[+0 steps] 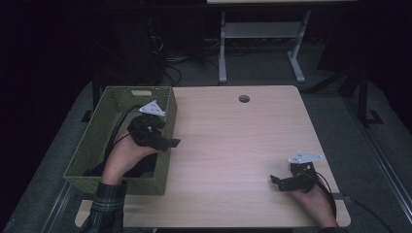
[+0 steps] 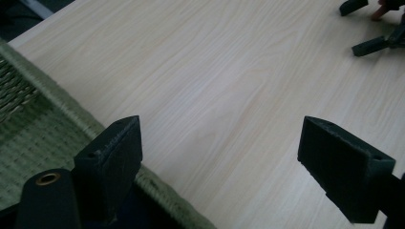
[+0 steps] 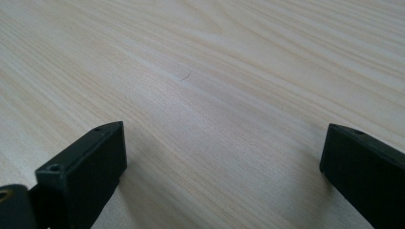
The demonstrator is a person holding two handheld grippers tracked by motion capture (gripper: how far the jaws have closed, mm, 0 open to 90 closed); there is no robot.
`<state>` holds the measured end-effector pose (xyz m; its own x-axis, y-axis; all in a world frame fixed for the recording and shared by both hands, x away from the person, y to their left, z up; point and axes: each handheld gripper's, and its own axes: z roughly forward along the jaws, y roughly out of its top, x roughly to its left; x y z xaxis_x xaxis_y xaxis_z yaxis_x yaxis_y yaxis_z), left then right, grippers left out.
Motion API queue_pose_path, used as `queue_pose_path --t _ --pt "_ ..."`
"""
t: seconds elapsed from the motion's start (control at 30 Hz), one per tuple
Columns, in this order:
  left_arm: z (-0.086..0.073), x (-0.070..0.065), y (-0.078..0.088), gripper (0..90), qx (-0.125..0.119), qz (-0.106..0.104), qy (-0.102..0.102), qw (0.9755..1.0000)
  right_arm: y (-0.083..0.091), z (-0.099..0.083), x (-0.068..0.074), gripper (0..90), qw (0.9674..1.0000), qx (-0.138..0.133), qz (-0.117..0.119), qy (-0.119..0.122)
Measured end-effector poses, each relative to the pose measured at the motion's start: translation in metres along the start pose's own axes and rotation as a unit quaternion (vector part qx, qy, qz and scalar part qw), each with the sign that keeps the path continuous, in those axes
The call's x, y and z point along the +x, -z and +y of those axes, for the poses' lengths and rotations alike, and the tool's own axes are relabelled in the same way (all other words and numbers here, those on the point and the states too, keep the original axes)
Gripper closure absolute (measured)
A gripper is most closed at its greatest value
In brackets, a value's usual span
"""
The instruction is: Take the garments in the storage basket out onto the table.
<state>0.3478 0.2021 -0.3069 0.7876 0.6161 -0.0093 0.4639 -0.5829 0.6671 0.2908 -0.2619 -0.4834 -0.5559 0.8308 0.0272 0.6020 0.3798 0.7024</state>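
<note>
The green woven basket [image 1: 109, 141] stands at the left of the table [image 1: 243, 145]. The left gripper [image 1: 171, 142] is held over the basket's right rim, its jaws spread wide with nothing between them. In the left gripper view, the rim [image 2: 71, 114] passes just under the left-hand jaw, and bare tabletop lies ahead of both jaws. A dark shape is seen in the near end of the basket, behind this gripper; what it is cannot be told.

The right gripper [image 1: 276, 182] is rested low at the near right of the table, well apart from the basket, its jaws likewise spread and holding nothing. Bare wood is seen between its jaws [image 3: 215, 157].

The step in hand is judged to be a pause between placements. For the next move, an item must be located before either gripper is closed.
</note>
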Motion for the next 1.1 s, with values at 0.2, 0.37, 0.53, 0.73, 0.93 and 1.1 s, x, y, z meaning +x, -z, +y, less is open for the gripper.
queue_pose_path --t 0.2,0.37,0.53,0.73,0.93,1.1 --pt "-0.006 0.005 0.007 15.0 0.000 0.013 0.007 0.9999 0.000 0.000 0.000 1.5 1.0000 0.000 0.000 0.000" --pt "-0.011 0.010 0.012 15.0 0.003 0.026 0.012 0.9996 0.000 0.000 0.000 1.5 1.0000 0.000 0.000 0.000" --pt "-0.016 0.014 0.018 15.0 0.004 0.032 0.018 0.9993 0.000 0.000 0.000 1.5 1.0000 0.000 0.000 0.000" --pt "-0.022 0.020 0.027 15.0 -0.003 0.044 0.026 0.9987 0.000 0.000 0.000 1.5 1.0000 0.000 0.000 0.000" --pt "-0.029 0.026 0.032 15.0 -0.004 0.053 0.034 0.9980 0.000 0.000 0.000 1.5 1.0000 0.000 0.000 0.000" --pt "-0.034 0.033 0.035 15.0 0.003 0.061 0.037 0.9975 0.000 0.000 0.000 1.5 1.0000 0.000 0.000 0.000"
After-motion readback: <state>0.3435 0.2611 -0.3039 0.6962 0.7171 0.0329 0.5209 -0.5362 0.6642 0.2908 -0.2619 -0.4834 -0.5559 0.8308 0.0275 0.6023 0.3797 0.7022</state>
